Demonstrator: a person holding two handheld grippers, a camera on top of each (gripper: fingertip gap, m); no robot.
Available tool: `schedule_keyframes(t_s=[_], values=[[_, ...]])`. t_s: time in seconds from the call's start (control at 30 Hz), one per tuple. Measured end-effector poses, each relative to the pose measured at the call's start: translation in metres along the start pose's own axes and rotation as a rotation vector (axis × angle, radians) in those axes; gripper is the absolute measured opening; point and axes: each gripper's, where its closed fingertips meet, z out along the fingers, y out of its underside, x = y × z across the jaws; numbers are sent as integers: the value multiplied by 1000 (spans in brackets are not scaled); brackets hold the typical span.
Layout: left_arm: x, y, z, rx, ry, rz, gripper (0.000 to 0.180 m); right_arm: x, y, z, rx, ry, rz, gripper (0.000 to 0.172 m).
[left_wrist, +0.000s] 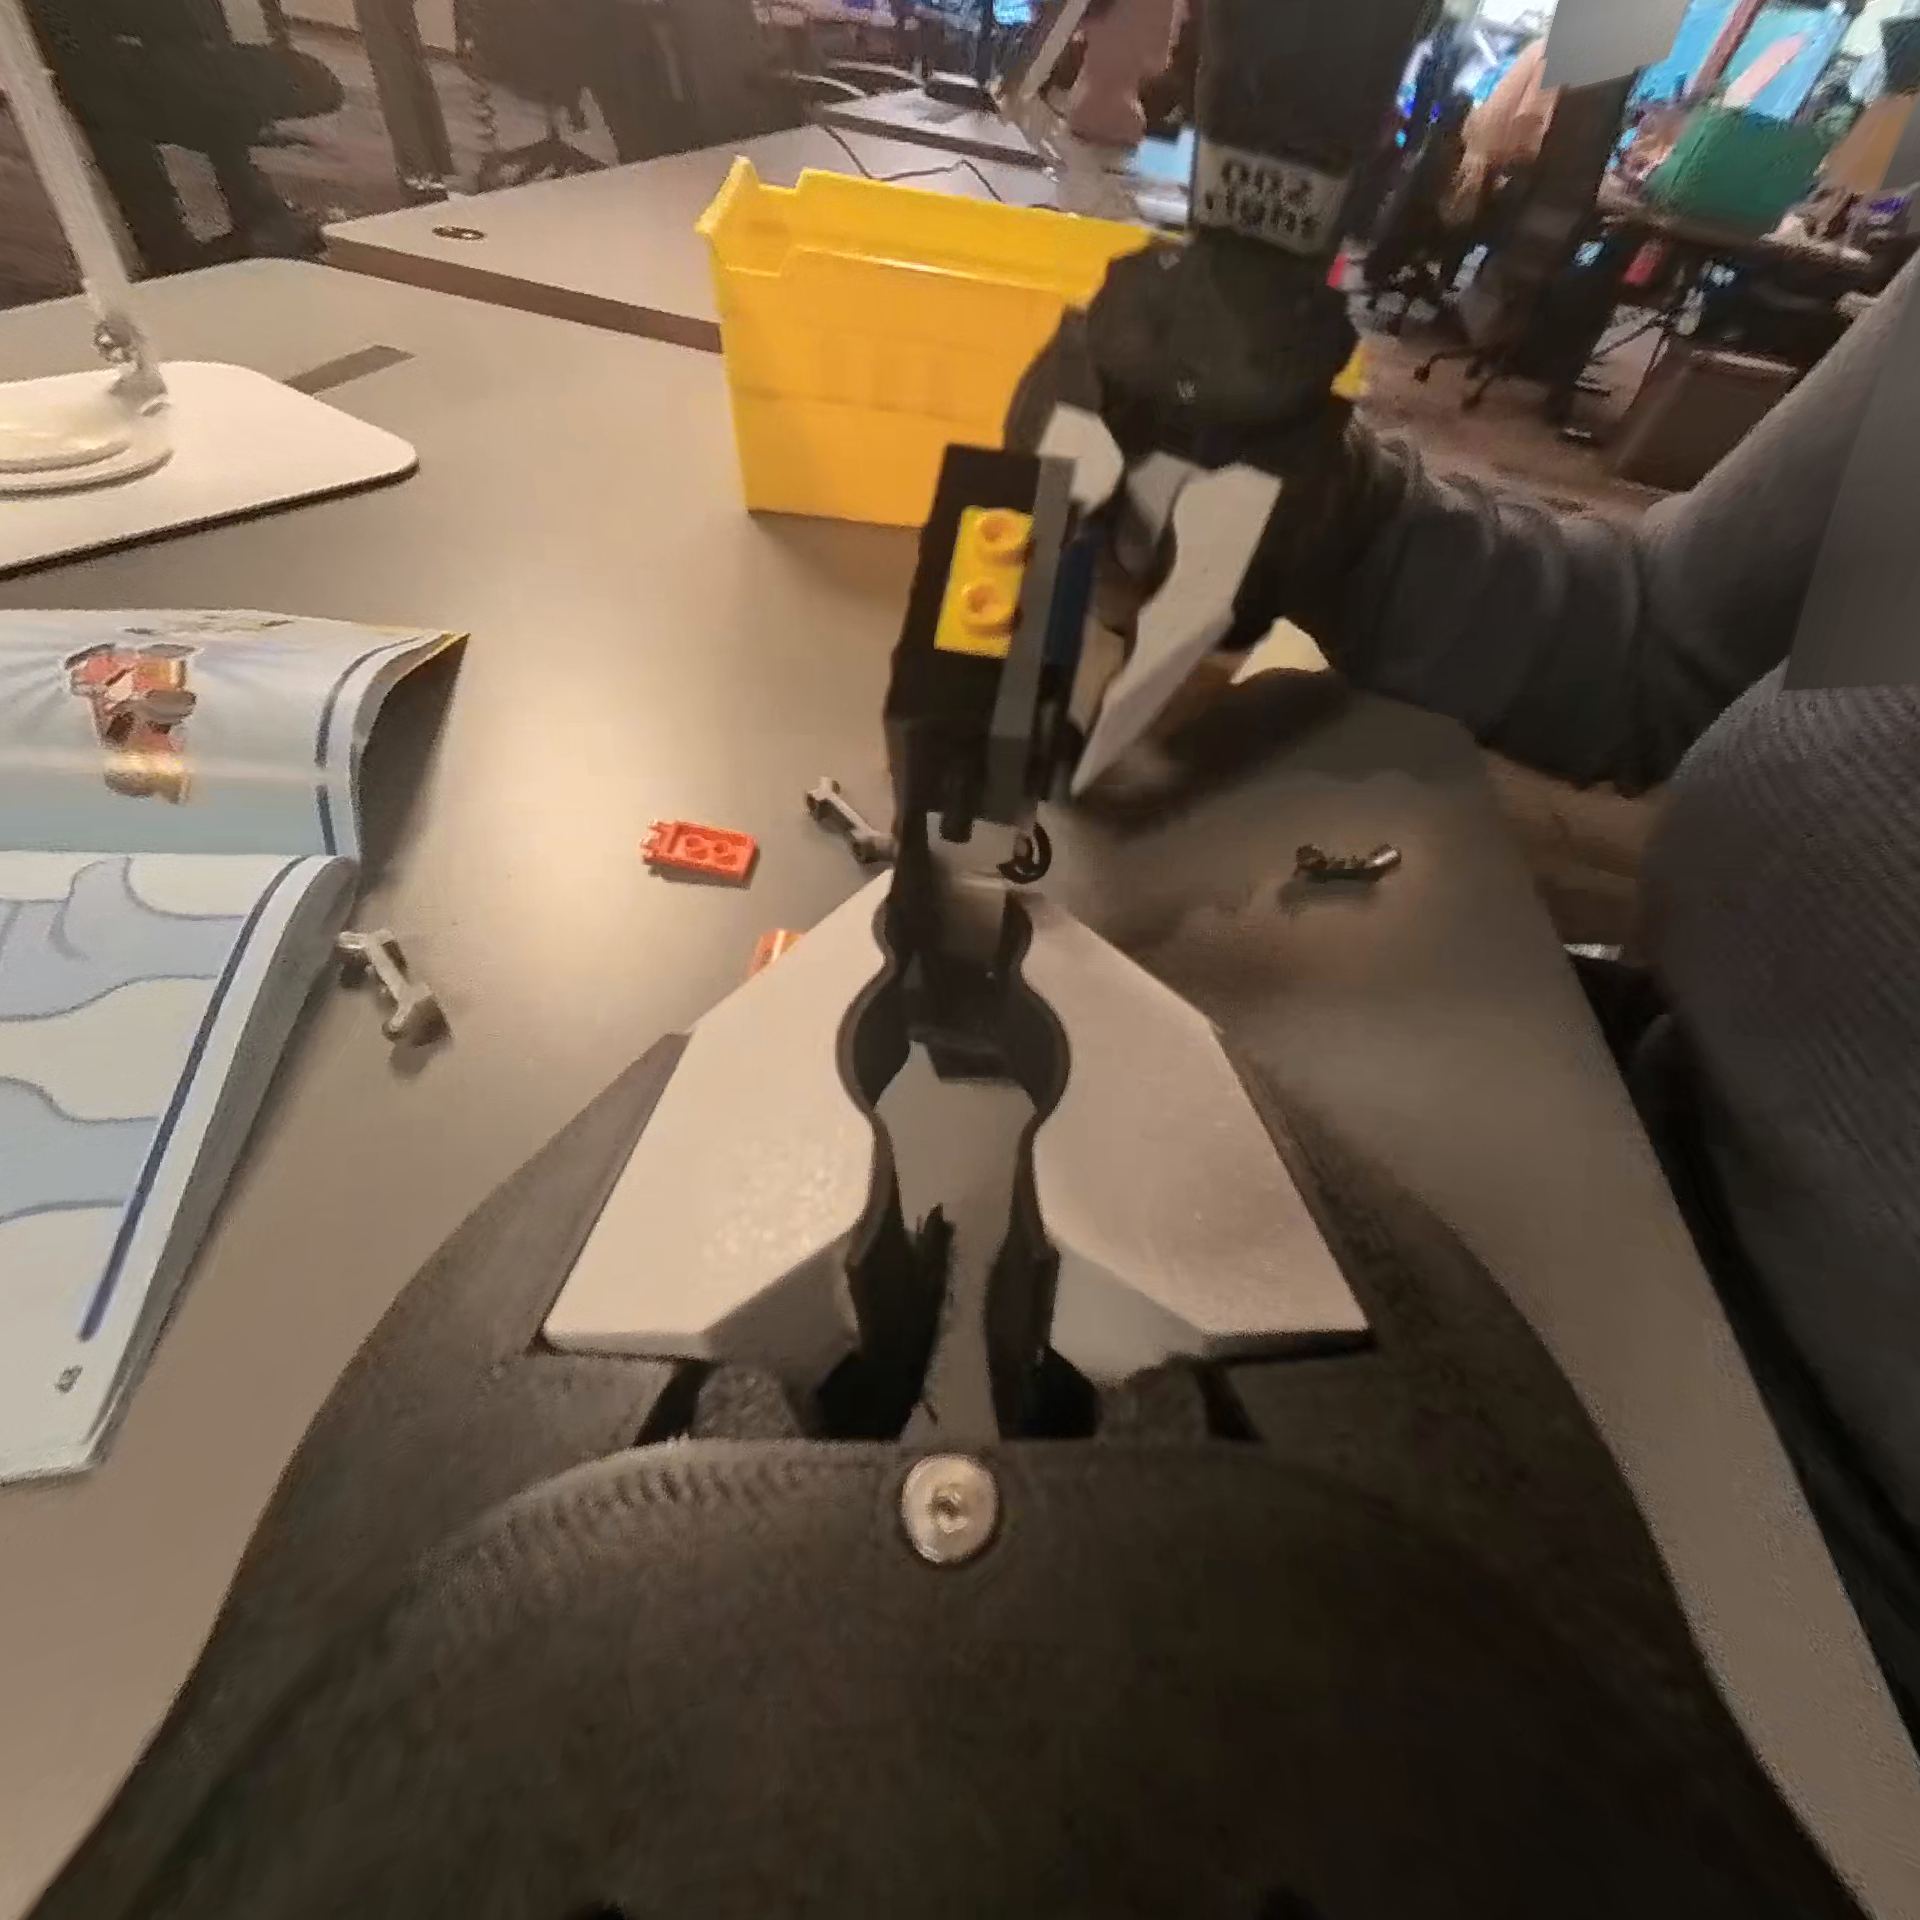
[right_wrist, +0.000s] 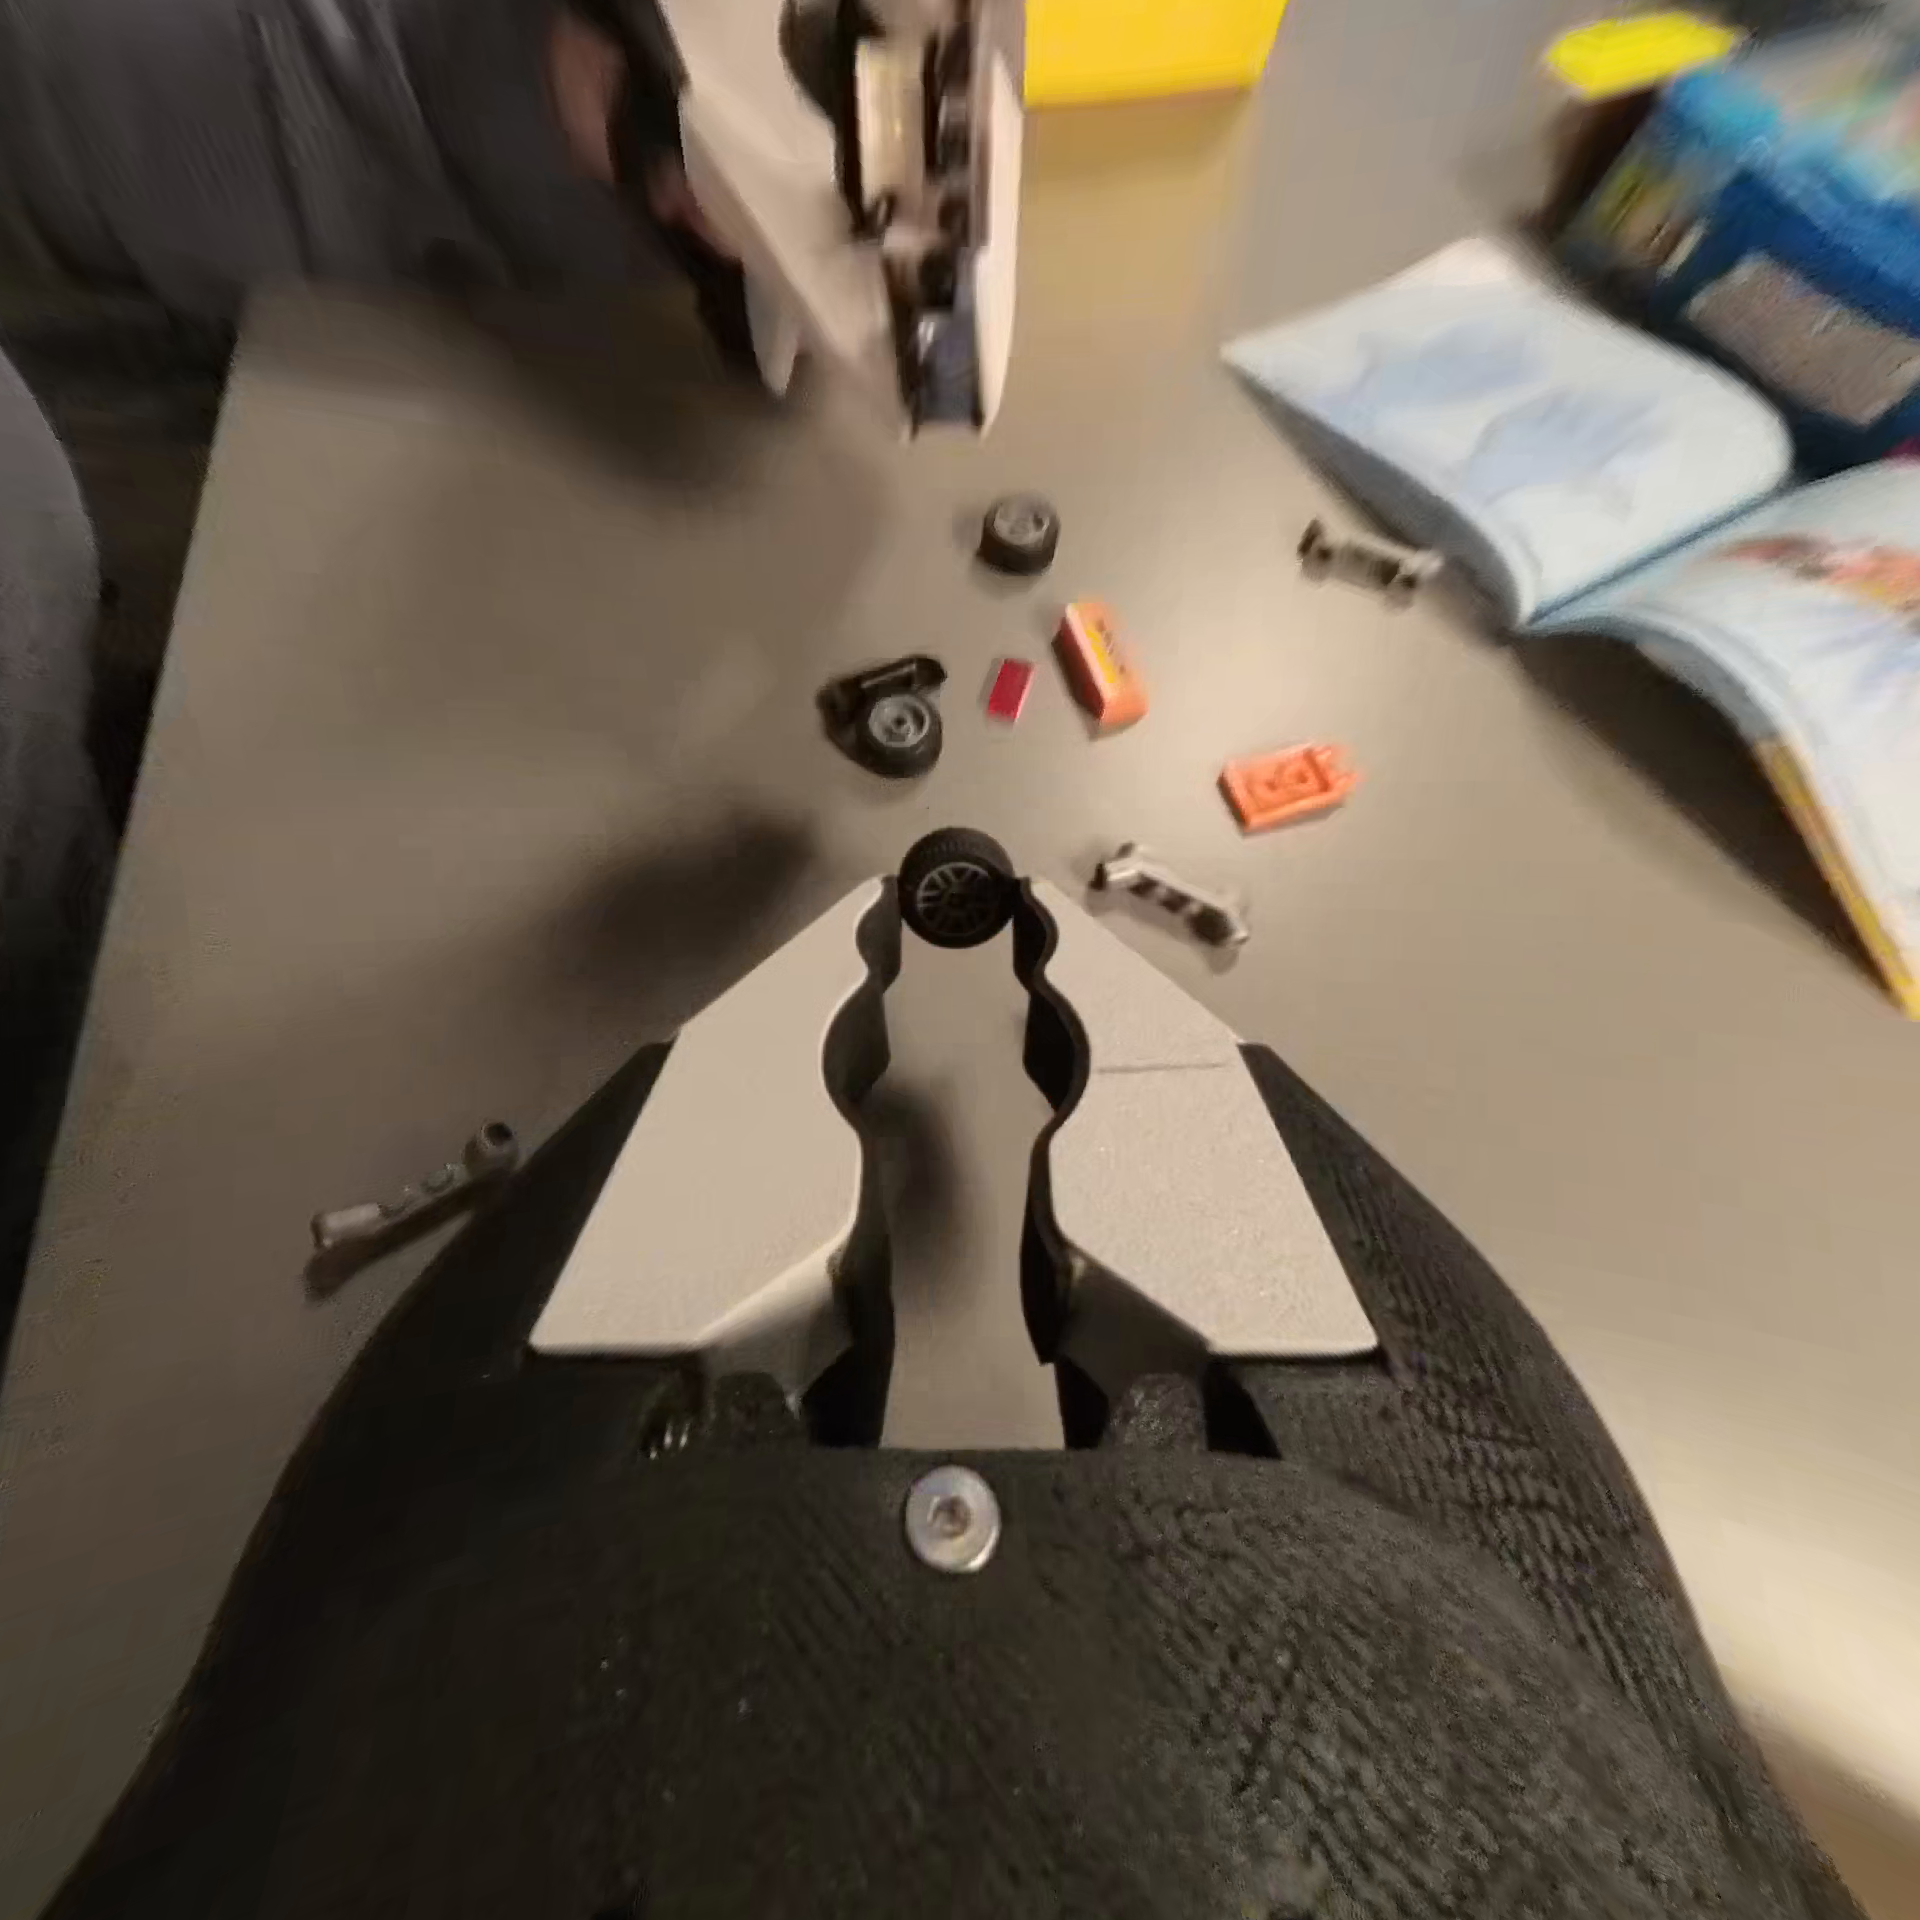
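Left gripper (left_wrist: 961, 914) clamped on the black lower end of a brick assembly (left_wrist: 971, 623), black and grey with a yellow piece on its side, standing tall above the fingertips. Thin hold that low down, so likely to tip or twist out under any sideways push.

Right gripper (right_wrist: 958, 902) closed on a small black wheel (right_wrist: 954, 883), pinched only at the very fingertips. Round tyre, shallow bite: could squirt out and roll off across the surface (right_wrist: 520, 623).

Just beyond: grey axle piece (right_wrist: 1169, 906), orange plate (right_wrist: 1288, 781), second wheel on a black mount (right_wrist: 888, 717), all loose and easy to knock. Farther out, open booklet (right_wrist: 1621, 499) and yellow bin (left_wrist: 894, 343).
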Motion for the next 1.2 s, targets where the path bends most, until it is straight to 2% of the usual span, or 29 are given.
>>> schedule_keyframes(t_s=[0.17, 0.3, 0.37, 0.43, 0.47, 0.5, 0.57, 0.6, 0.7, 0.77, 0.83, 0.93, 1.0, 1.03, 1.1, 1.2], values=[[-6, -4, -4, 34, -29, -33, 10, -2, 19, 14, -180, 3, 22, 22], [-5, -1, 0, 9, -39, -9, 10, -4, 20, 19, -194, 2, 35, 45], [-6, -4, 1, 27, -63, -15, 10, -2, 0, 16, -68, 7, 31, 51], [-12, -8, 7, 45, -139, -34, 11, -5, -42, 10, 191, -39, 85, 58], [-5, -6, 14, 14, -116, -22, 11, -7, -62, 5, 314, -86, 140, 57], [3, -3, 19, -14, -98, 8, 11, -9, -73, 3, 386, -137, 196, 58], [17, 1, 27, -45, -71, 87, 11, -7, -73, 7, 398, -177, 255, 59], [22, 3, 29, -57, -59, 109, 11, -9, -73, 9, 400, -198, 259, 56], [32, 5, 34, -74, -25, 124, 11, -25, -78, 12, 412, -294, 235, 32], [35, 6, 35, -80, -18, 126, 11, -30, -77, 19, 384, -304, 214, 25], [37, 7, 36, -84, -15, 132, 11, -33, -81, 17, 412, -317, 184, 8], [41, 0, 36, -34, -10, 101, 18, -30, -84, 11, 466, -334, 189, 5], [38, -3, 33, -13, -38, 92, 42, -23, -88, 2, 539, -344, 220, 5], [38, -3, 33, -13, -38, 84, 46, -19, -90, -3, 571, -334, 225, 5], [38, -6, 31, 14, -22, 51, 46, -15, -91, -10, 610, -316, 218, 5], [39, -14, 27, 79, 18, -18, 34, -16, -92, -13, 623, -300, 189, 5]])
